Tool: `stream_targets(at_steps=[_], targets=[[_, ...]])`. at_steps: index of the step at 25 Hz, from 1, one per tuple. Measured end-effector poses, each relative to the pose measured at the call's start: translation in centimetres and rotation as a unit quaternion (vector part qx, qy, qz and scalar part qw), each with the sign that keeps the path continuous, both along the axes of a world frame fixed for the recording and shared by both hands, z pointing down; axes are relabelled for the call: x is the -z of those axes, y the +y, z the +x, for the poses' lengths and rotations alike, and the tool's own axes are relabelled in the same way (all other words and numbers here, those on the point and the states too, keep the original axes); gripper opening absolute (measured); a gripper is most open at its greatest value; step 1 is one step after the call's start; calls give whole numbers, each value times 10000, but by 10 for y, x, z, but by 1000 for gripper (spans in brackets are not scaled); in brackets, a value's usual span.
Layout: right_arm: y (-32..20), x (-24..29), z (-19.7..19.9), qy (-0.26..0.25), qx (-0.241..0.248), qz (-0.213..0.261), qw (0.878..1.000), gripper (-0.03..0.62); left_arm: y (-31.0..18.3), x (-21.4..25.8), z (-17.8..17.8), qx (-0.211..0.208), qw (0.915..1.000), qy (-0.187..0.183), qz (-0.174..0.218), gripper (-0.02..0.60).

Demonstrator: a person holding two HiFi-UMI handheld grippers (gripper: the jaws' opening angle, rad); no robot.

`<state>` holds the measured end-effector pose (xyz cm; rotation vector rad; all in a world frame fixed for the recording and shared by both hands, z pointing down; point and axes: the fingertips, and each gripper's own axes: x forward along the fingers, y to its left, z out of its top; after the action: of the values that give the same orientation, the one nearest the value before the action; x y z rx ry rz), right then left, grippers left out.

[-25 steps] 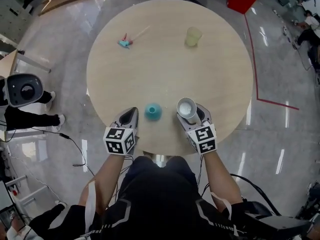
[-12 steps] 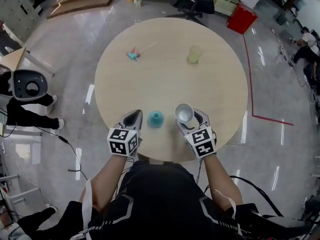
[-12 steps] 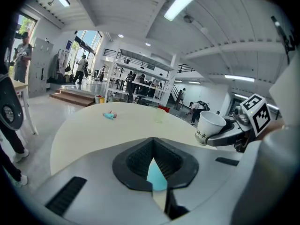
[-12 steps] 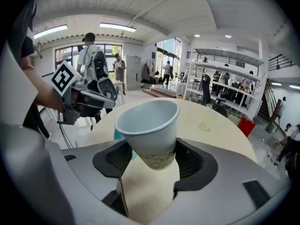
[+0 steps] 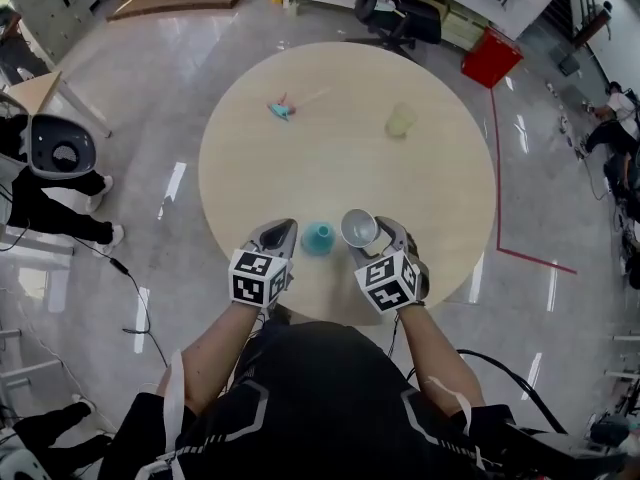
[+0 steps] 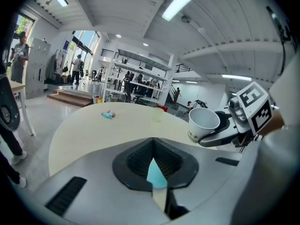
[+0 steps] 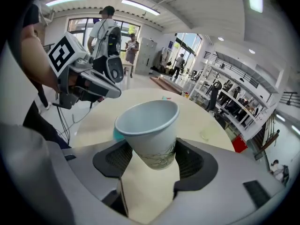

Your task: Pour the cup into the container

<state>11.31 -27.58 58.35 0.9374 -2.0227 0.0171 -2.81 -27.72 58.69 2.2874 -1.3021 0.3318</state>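
The right gripper is clamping the white paper cup between its pads and has been rolling. The cup's mouth, facing up a second ago, is now tipping toward the teal container just left of the jaws (no contents are showing inside the cup). The left gripper, jaws nearly together and empty, is hovering just beside the container's far side. Pouring appears to be starting.

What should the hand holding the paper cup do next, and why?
Probably slide the right gripper a little left, so that the paper cup has its rim over the teal container, and then tip it further. The jaws grip the cup and it already leans that way, but in the head view it is beside the container, not above it.
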Motion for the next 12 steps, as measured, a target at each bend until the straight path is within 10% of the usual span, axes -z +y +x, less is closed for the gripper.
stream_targets(at_steps=[12], targets=[[-8, -9, -18, 1179, 305, 15, 9926, 293, -4, -2, -9, -47, 9999, 161, -25, 0]])
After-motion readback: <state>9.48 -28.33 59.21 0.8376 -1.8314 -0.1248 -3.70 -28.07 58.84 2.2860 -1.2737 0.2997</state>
